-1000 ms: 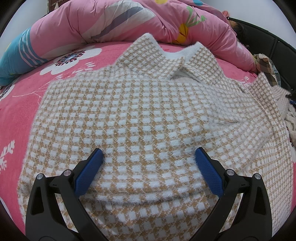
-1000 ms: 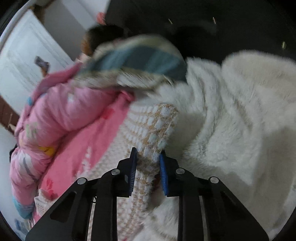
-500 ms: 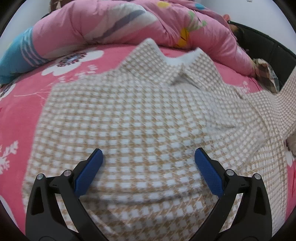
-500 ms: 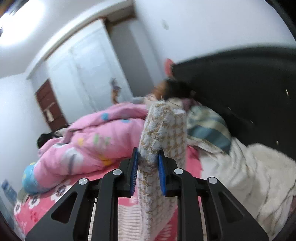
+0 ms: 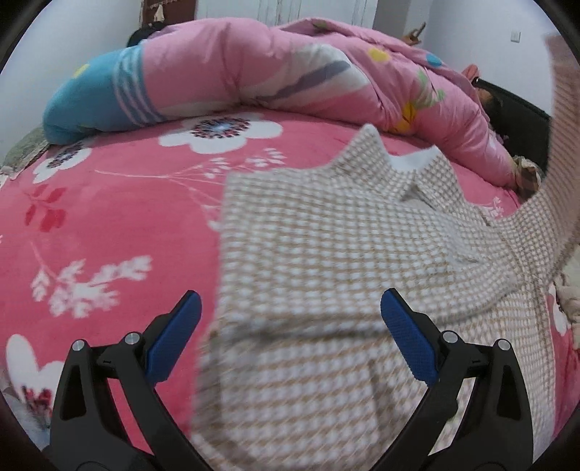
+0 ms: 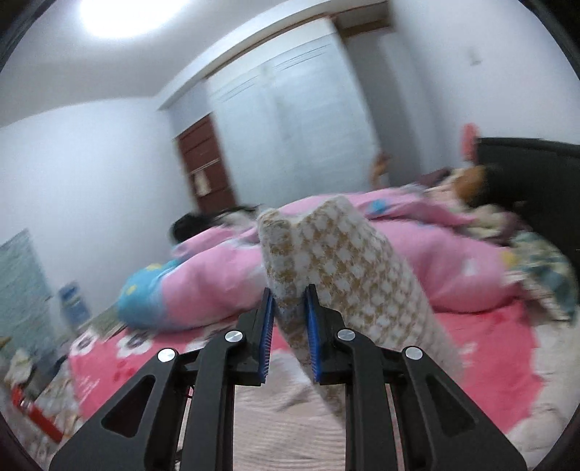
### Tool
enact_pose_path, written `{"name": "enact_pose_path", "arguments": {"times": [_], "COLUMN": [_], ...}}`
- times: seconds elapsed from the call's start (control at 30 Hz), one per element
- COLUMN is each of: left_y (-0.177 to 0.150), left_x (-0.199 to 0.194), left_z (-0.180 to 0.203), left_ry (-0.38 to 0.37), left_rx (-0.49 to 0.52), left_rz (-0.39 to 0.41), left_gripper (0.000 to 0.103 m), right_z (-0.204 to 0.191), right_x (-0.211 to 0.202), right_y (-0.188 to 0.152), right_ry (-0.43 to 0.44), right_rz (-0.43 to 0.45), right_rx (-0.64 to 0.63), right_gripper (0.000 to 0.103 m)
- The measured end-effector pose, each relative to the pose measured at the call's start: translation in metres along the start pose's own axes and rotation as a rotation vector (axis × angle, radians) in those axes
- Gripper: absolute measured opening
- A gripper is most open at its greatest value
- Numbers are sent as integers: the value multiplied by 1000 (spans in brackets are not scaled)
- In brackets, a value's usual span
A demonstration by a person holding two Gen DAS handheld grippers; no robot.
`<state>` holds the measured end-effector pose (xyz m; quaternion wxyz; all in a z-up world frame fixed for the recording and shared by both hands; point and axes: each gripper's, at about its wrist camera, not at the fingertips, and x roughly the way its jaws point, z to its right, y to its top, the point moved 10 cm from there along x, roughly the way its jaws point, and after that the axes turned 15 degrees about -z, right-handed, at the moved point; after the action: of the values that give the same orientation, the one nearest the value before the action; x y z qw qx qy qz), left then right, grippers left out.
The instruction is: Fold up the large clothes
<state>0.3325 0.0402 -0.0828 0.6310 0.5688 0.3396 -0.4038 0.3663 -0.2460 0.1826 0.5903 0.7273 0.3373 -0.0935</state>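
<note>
The right gripper (image 6: 288, 319) held the sweater's sleeve (image 6: 337, 261) clamped in its jaws, raised above the sweater (image 5: 326, 253); the left gripper (image 5: 290, 333), jaws wide, hovered over its hem.

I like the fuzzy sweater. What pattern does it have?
Tan and white checks on the sweater, clearest in the left wrist view.

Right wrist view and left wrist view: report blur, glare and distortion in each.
Right wrist view: ceiling light blows out into glare, room smeared by motion, sleeve in the right tool fairly sharp. Left wrist view: fisheye bends the bedsheet; checked sweater blurred near the camera.
</note>
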Motion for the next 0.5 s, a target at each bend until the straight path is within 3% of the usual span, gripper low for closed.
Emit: {"name": "enact_pose_path", "arguments": {"times": [0.13,0.23,0.3,0.4,0.5], "left_y": [-17,-30,-42,-51,-49], "left_x": [-21,-29,-34,-32,-32], "left_z": [-19,-31,-38,-44,-43], "left_ry": [-20,-60,-81,-87,-114], "left_rx": [2,-16,-23,-17,-6], "left_rz": [18,11,4,-4,7], "left_gripper": [96,96,96,96,96], "right_z": [-74,-127,-153,-156,-132], "right_x": [69,138,189,233,227], "right_y": [-41,-103,-163,-227,-225], "right_ry": [100,171,248,278,296], "right_rz": [-118,-292,-503,-740,-729], "right_rx": [-89,-164,-187,-150,-88], "right_gripper": [17,23,61,63,65]}}
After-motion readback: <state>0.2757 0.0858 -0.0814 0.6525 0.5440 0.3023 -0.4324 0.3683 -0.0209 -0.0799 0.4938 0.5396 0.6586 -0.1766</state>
